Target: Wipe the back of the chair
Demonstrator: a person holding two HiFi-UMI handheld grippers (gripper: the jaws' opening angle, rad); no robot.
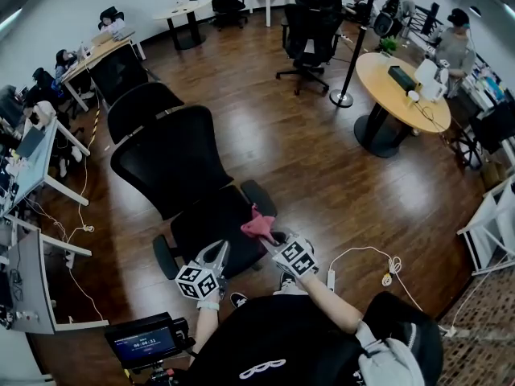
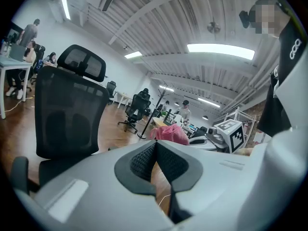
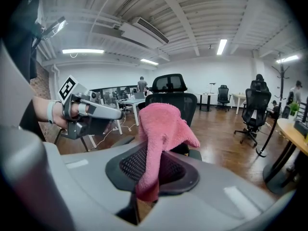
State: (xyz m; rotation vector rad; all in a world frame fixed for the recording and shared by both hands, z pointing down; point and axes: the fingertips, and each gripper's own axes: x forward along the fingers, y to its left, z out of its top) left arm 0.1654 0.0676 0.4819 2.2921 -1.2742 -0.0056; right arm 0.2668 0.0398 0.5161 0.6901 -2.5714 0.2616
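The chair (image 1: 169,163) stands just ahead of you; its mesh back looks springy and it will likely roll under pressure. The pink cloth (image 1: 257,225), soft and light, is pinched in your right gripper's (image 1: 273,238) jaws above the seat. Your left gripper's (image 1: 217,252) jaws are closed on nothing, so brace the back's rim with it.

Open-plan office. Told by a black mesh swivel chair (image 1: 173,163) close by and a second swivel chair (image 1: 310,34) further off, on a dark wood plank floor (image 1: 282,159). Long desk surface (image 1: 109,51) at the left with seated people (image 1: 64,59). Round wooden meeting surface (image 1: 378,75). Strip lights (image 3: 83,51) under a bare beamed ceiling (image 3: 192,13).
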